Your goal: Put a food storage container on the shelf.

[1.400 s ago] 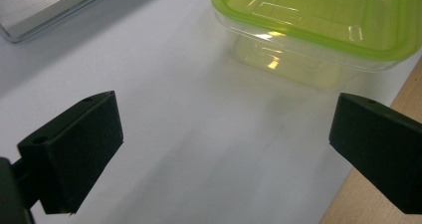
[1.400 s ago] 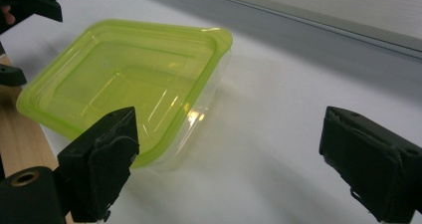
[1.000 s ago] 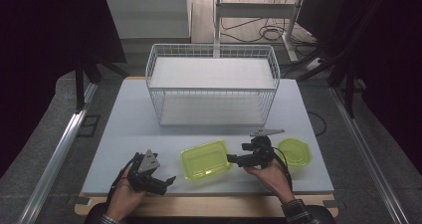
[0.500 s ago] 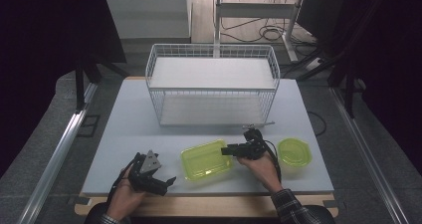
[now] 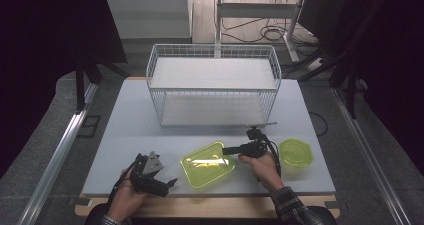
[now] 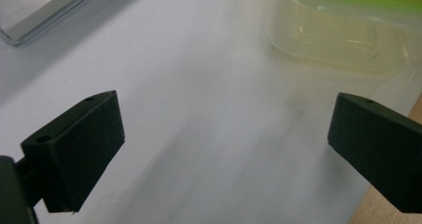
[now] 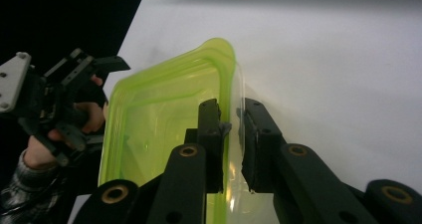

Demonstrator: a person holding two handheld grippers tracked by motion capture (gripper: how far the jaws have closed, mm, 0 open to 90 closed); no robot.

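Container (image 7: 164, 114) rim clamped in right tongs (image 7: 231, 119), just closed; near corner cut off. Left tongs (image 6: 224, 149) wide, empty.

Your lime-green see-through container (image 5: 208, 165), your matching green round tub (image 5: 296, 152) beside it; your black grippers, left (image 5: 167, 184) and right (image 5: 226, 150), your white wire basket (image 5: 214, 85), pale grey table (image 5: 125, 120), your plaid dark sleeve (image 5: 295, 207)

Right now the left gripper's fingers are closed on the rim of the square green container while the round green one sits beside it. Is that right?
Not quite: the right gripper pinches the square green container at its rim, as the right gripper view shows. The left gripper is open, off it. The round green one does sit beside it.
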